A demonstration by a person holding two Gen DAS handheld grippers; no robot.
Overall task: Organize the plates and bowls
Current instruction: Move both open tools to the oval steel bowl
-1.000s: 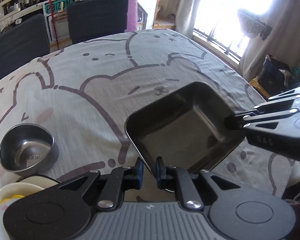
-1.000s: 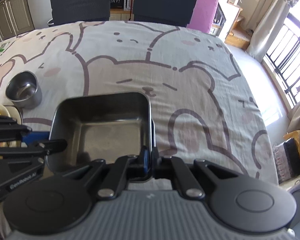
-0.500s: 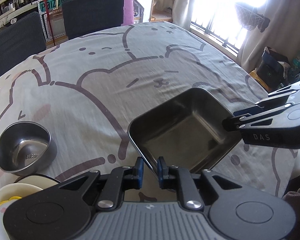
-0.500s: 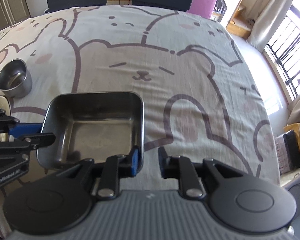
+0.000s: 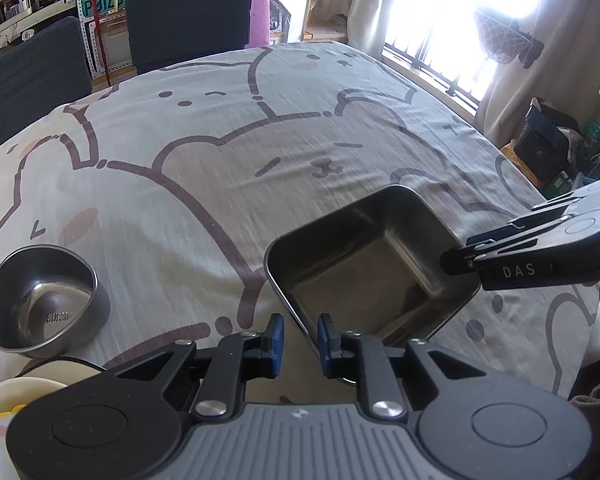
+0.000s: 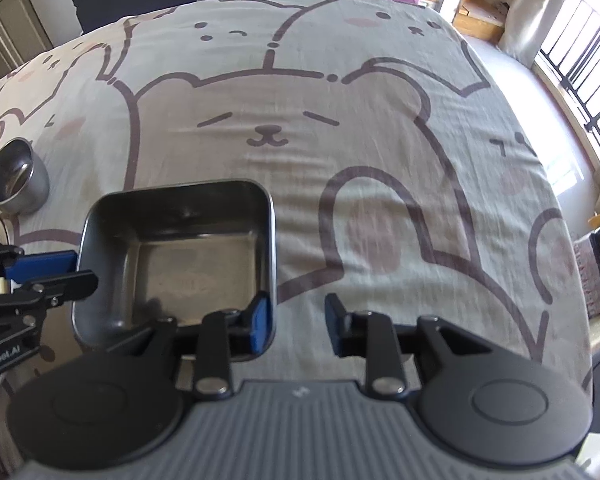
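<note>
Sunlit from a barred window on the right, the desk [image 6: 380, 92] wears a cloth printed with cartoon bears, and dark chairs stand at its far edge. Near the front sits the square steel tray [image 6: 204, 216], flat on the cloth, seemingly parked here in open space where it can be let go.

Both tools flank it. The left hand-held gripper [image 5: 299, 338] has its blue pads a narrow gap apart, straddling the tray's near rim without visibly pinching it. The right hand-held gripper [image 6: 294, 322] stands wide: its left pad lies just at the tray's right wall, the other out over bare cloth, so it holds nothing.

Compared with a second ago, the change is plain. Then both grippers were clamped on opposite rims and the tray was carried between them. Half a second ago the right one had begun to part; now it is fully spread, and the left has loosened too. The tray looks set down and released.

A round steel bowl [image 5: 46, 298] rests well to the left, apart from the tray, with a pale plate [image 5: 28, 390] just nearer. By my judgement these are next to be gathered.
</note>
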